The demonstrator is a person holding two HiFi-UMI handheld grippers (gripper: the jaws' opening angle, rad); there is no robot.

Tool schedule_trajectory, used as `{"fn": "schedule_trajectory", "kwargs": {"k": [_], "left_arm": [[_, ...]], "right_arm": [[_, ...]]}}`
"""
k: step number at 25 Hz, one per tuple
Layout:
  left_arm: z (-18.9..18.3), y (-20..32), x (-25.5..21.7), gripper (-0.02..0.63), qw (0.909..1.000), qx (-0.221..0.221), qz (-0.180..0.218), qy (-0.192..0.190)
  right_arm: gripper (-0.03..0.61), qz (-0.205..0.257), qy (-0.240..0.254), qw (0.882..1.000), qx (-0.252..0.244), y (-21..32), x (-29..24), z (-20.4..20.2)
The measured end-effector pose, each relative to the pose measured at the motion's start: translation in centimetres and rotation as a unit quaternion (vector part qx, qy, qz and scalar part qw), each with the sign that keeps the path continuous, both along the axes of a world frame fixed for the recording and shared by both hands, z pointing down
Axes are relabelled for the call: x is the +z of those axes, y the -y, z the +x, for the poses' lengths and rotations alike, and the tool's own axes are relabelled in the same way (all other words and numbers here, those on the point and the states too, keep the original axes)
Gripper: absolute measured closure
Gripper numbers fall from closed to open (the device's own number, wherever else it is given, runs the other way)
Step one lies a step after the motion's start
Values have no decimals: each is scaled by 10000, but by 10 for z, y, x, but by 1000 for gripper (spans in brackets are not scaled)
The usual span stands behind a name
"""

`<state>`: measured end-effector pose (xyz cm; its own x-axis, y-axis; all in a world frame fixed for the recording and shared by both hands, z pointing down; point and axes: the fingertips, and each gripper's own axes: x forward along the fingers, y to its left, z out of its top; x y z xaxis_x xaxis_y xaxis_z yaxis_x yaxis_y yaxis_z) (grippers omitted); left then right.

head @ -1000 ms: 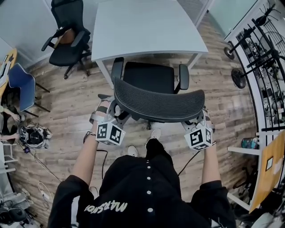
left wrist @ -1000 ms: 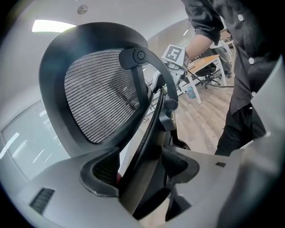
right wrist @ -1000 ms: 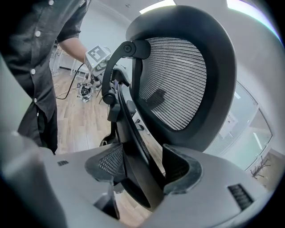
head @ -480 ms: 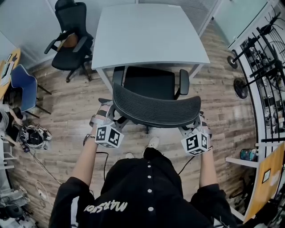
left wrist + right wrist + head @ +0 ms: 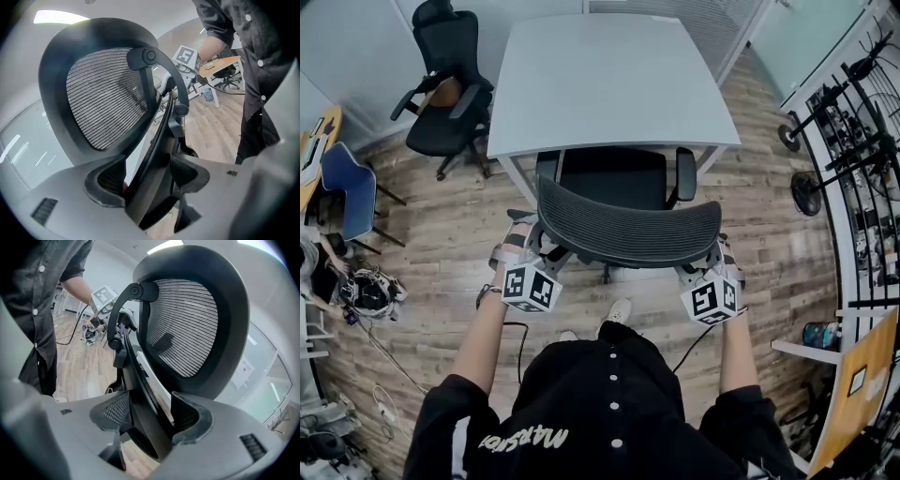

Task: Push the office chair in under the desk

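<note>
As its seat slides under the near edge of the desk (image 5: pixel 609 75), the office chair (image 5: pixel 623 230) stands square to the tabletop. Its mesh backrest faces the person, and its two armrests (image 5: pixel 684 175) are just at the desk's front edge. A second ago the whole seat lay clear of the tabletop on the wooden floor (image 5: pixel 441 225). Now the front part of it is covered, so the chair has rolled some way in. I judge the push well under way but unfinished, since the backrest and the rear of the seat are still out in the open.

The left gripper (image 5: pixel 536 251) grips the backrest's left rim. Its own view shows the jaws spread wide with the black frame edge running between the pads (image 5: pixel 105 180), which bear on it. The right gripper (image 5: pixel 712 258) mirrors this on the right rim, with the frame wedged between its pads (image 5: pixel 187 416). Both have advanced with the chair, and the hold looks unchanged.

The armrests seem to be what matters next. Whether they pass beneath the tabletop or stop against it cannot be told from above.

Further out, a second black chair (image 5: pixel 445 84) sits well apart at the desk's far left corner. A blue chair (image 5: pixel 342 183) stands by the left wall and a metal rack (image 5: pixel 853 141) lines the right side.
</note>
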<state>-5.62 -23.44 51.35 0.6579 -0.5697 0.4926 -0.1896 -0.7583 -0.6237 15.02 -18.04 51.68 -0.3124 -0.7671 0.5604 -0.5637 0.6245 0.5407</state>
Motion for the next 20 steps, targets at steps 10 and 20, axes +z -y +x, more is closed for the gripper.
{"fn": "schedule_trajectory", "kwargs": {"k": [10,20], "left_arm": [[17,18,0,307,9999,-169,5,17],[37,29,0,307,9990,-443,20,29]], "right_arm": [[288,30,-9,9998,-201,26,0,19],[288,82,-21,9987,-495,47,-1,42]]}}
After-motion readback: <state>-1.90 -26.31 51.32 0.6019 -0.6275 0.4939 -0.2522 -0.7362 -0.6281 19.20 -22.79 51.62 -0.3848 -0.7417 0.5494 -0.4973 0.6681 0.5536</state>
